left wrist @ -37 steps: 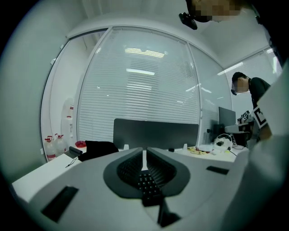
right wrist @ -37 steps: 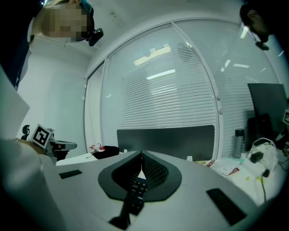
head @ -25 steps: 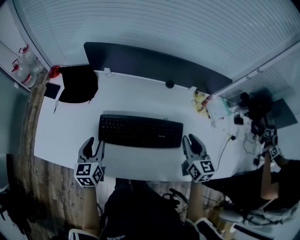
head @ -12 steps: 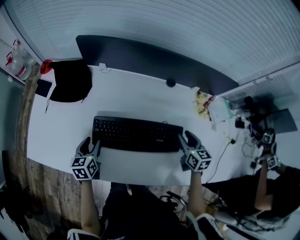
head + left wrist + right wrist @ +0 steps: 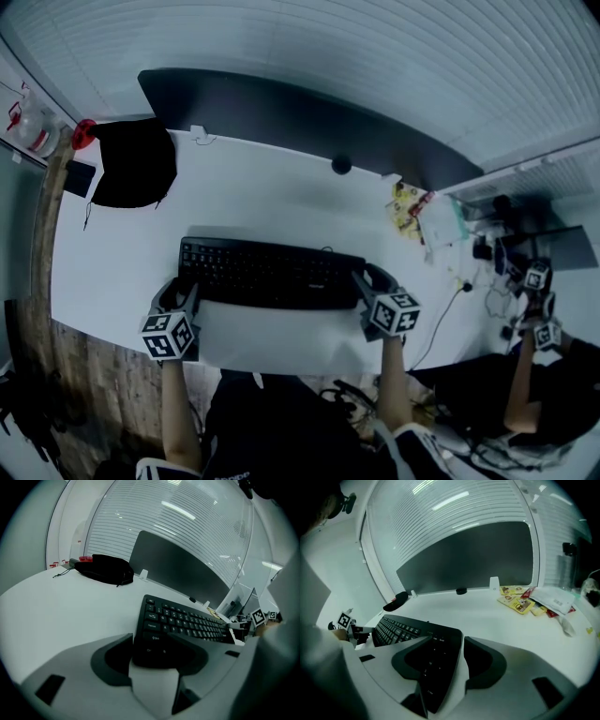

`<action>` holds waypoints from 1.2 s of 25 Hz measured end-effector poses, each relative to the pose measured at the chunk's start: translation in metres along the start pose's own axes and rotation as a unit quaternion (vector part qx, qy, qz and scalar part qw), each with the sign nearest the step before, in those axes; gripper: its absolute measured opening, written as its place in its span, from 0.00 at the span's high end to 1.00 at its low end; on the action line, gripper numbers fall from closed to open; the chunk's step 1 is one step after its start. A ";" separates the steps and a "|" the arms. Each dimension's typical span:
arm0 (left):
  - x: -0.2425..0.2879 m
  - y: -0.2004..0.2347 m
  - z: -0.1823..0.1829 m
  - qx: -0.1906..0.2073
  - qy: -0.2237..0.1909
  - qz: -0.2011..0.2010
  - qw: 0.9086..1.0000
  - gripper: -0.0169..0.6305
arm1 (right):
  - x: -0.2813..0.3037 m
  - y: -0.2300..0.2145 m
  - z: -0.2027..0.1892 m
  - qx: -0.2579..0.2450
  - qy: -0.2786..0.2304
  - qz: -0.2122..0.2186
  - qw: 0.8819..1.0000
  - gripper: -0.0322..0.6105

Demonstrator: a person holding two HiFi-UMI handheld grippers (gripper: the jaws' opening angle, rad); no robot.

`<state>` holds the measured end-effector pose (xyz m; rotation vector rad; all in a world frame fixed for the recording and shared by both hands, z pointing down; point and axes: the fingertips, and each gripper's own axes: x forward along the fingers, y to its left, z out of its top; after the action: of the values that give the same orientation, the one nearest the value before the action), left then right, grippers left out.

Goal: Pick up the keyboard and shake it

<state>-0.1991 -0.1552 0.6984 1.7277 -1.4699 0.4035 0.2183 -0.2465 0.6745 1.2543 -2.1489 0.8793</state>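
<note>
The keyboard (image 5: 272,274) is black with pale key lettering, on a plain white counter (image 5: 281,202). At ten o'clock from it lies a black cloth (image 5: 136,164), with a small red thing (image 5: 84,134) beside it. At two o'clock are yellow packets (image 5: 403,204). The floor (image 5: 89,384) shows brown wood grain.

Overhead head, seemingly low gripper views share keyboard (image 5: 272,274).

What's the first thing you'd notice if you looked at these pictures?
A black keyboard lies in the middle of a white desk. The left gripper and right gripper sit at its two ends; their jaws have just been opening wide, with a keyboard corner between each pair. A black bag lies at the desk's far left corner.
</note>
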 end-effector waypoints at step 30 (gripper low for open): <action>0.003 0.000 -0.003 -0.018 0.035 -0.034 0.999 0.65 | 0.004 0.007 -0.002 0.090 0.011 0.059 0.994 0.67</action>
<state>-0.1977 -0.1549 0.7023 1.7117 -1.3572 0.3962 0.2104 -0.2449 0.6770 1.2038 -2.1841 1.1547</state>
